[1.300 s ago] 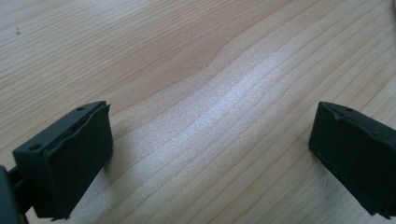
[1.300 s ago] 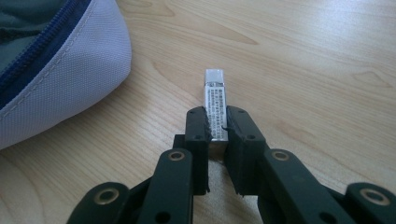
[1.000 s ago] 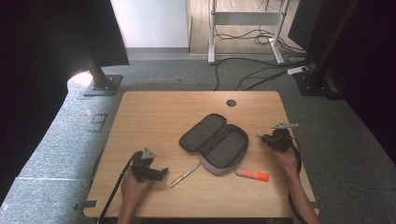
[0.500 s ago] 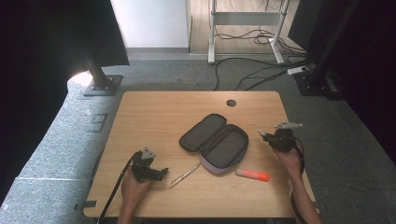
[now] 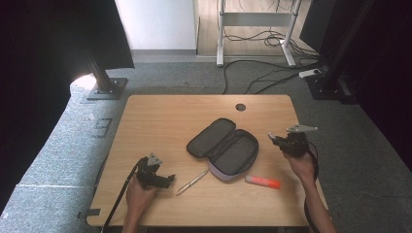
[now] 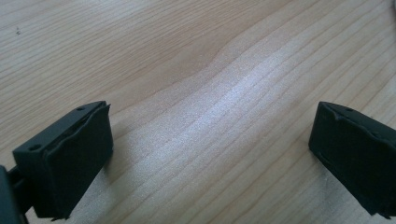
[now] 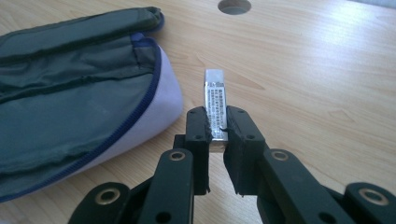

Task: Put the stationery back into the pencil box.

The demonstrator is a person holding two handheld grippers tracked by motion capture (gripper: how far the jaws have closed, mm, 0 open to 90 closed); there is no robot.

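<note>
your right tongs [image 7: 215, 128] are clamped on a small eraser [image 7: 215, 100], just right of the open pencil case [image 5: 223, 147] on the desk [image 5: 165, 116]. your left tongs [image 6: 210, 154] are spread wide over bare wood, well left of the case, past the pen [image 5: 192, 182]. an orange marker [image 5: 262, 181] lies just in front of the case.

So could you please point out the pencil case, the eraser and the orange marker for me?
pencil case [image 5: 224, 147]: high view, on its open dark lining.
eraser [image 7: 215, 95]: right gripper view, on its printed sleeve above the jaws.
orange marker [image 5: 262, 181]: high view, mid-barrel.
</note>
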